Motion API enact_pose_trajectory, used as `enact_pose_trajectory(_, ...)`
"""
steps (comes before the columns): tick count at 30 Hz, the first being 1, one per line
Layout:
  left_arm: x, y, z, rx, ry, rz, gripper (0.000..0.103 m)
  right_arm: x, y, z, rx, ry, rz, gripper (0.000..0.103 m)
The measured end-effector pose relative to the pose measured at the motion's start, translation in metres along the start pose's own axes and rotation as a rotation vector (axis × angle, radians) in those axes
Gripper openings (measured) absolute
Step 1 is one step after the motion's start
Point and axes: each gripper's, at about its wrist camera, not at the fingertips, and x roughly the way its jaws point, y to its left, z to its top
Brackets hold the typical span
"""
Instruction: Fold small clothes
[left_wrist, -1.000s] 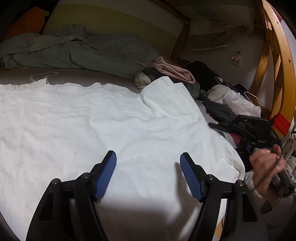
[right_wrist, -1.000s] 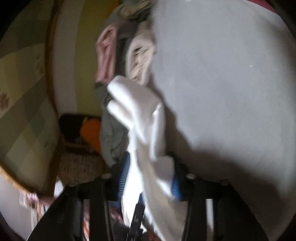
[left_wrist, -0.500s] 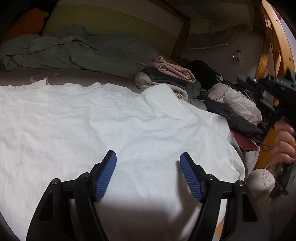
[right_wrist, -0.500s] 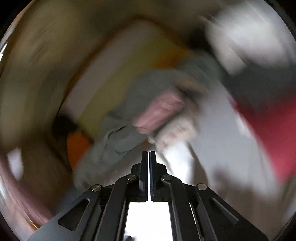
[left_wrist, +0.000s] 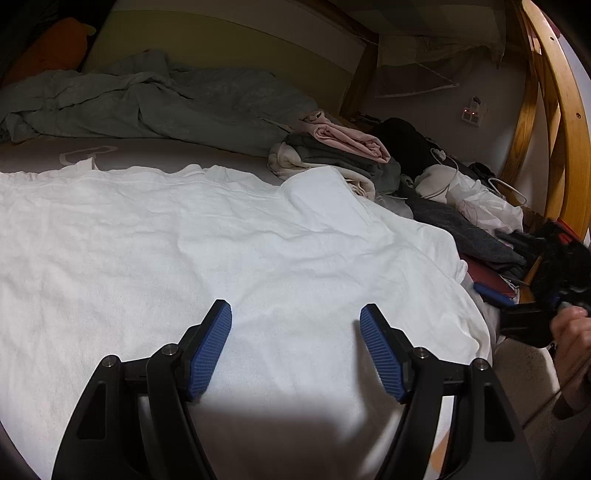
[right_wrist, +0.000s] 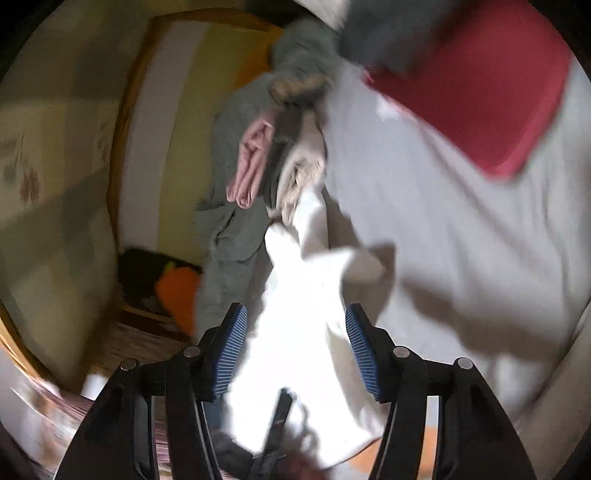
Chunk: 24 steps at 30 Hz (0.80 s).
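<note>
Jaws of the right gripper (right_wrist: 293, 349) stand apart, having just been opening, with a bright fold of the white garment (right_wrist: 295, 325) lying loose between the blue pads (right_wrist: 231, 350); neither pad visibly presses the cloth, so I read this as lining up on the edge rather than a grip. That view is blurred, so finer contact is hard to call. Beyond its tips the fold runs on toward a stack of folded clothes (right_wrist: 273, 166), pink and grey over cream, and off to the far right lies a red flat object (right_wrist: 484, 92).

Over on the other side, the left gripper (left_wrist: 295, 347) hovers wide open and empty just above the white garment (left_wrist: 221, 258), which is spread nearly flat ahead of it and to both sides, probably so the halves can be laid over each other. Past the far right corner of the cloth sits the same stack of folded clothes (left_wrist: 343, 147), likely finished pieces set out of the way. A crumpled grey blanket (left_wrist: 147, 103) lies well beyond. At the right edge a hand (left_wrist: 570, 339) holds the other tool beside the garment's near corner, where a fold would sensibly start.
</note>
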Motion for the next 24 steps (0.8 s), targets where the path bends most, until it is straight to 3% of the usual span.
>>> enact_pose_trajectory(5,0.000,0.000,0.000,0.006,0.002,0.004,0.071,0.048,-0.021,0.031,0.128,0.032,-0.031,0.058)
enact_pose_trajectory(7,0.000,0.000,0.000,0.009,0.001,0.005,0.071,0.067,-0.023,0.041,0.188,0.086,0.079,0.058)
enact_pose_trajectory(9,0.000,0.000,-0.001,0.013,0.001,0.001,0.073,0.082,-0.016,0.046,0.189,0.122,0.132,0.058)
enact_pose_trajectory(13,0.001,-0.002,-0.001,0.024,0.003,0.005,0.074,0.095,-0.024,0.056,0.291,0.022,0.108,0.055)
enact_pose_trajectory(16,0.001,-0.002,-0.001,0.024,0.003,0.003,0.074,0.088,-0.024,0.068,0.307,-0.058,0.121,0.037)
enact_pose_trajectory(18,0.001,-0.002,-0.001,0.024,0.002,0.003,0.074,0.075,0.002,0.071,0.152,-0.142,0.068,0.010)
enact_pose_trajectory(20,0.001,-0.002,-0.001,0.023,0.002,0.003,0.074,0.059,0.043,0.065,-0.090,-0.195,0.039,0.005)
enact_pose_trajectory(22,0.000,-0.002,-0.001,0.024,0.002,0.002,0.075,0.058,0.095,0.043,-0.440,-0.214,-0.032,0.005)
enact_pose_trajectory(23,0.000,-0.002,-0.001,0.024,0.002,0.002,0.075,0.065,0.123,0.020,-0.669,-0.196,-0.092,0.005)
enact_pose_trajectory(24,0.000,-0.002,-0.001,0.024,0.002,0.002,0.075,0.073,0.135,-0.001,-0.817,-0.152,-0.148,0.005)
